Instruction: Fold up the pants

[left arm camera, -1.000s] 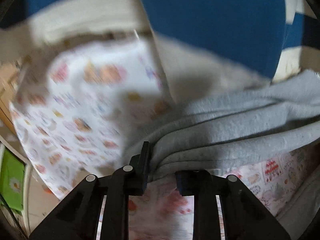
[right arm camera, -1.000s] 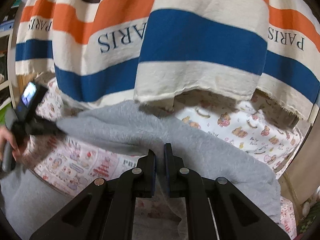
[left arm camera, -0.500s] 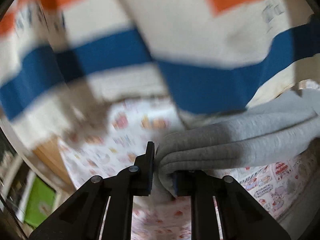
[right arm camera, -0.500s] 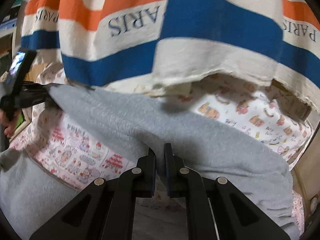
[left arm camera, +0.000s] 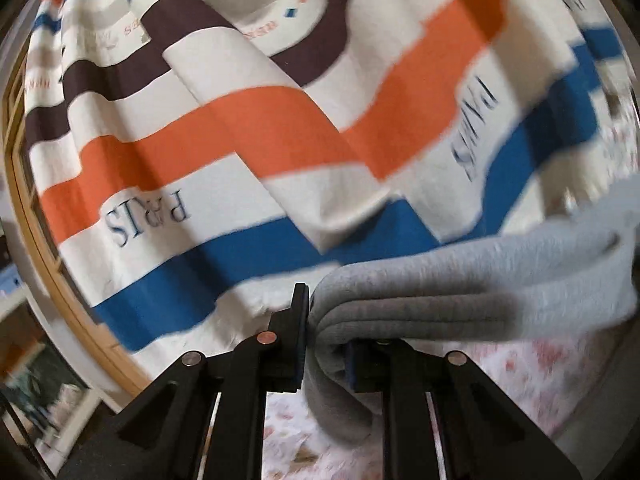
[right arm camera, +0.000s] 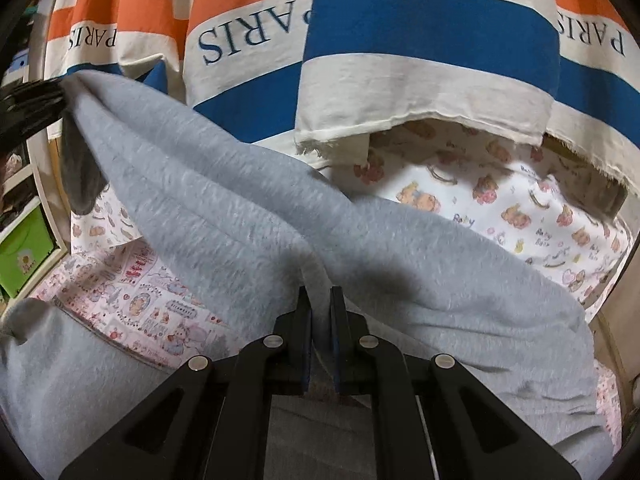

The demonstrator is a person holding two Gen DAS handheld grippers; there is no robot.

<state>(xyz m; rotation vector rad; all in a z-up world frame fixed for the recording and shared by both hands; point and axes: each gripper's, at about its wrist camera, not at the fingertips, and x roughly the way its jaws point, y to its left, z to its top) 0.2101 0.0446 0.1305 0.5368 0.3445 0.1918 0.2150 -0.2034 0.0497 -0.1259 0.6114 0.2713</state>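
My left gripper (left arm camera: 326,344) has its fingers clamped on a bunched fold of the grey pants (right arm camera: 248,216), lifted above the patterned sheet (right arm camera: 520,208); my right gripper (right arm camera: 320,344) pinches the cloth, fingers nearly together.

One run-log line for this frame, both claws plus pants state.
left claw: shut on grey pants, bunched end raised | right claw: shut on pants fold | pants span between claws over printed sheet | fold not finished
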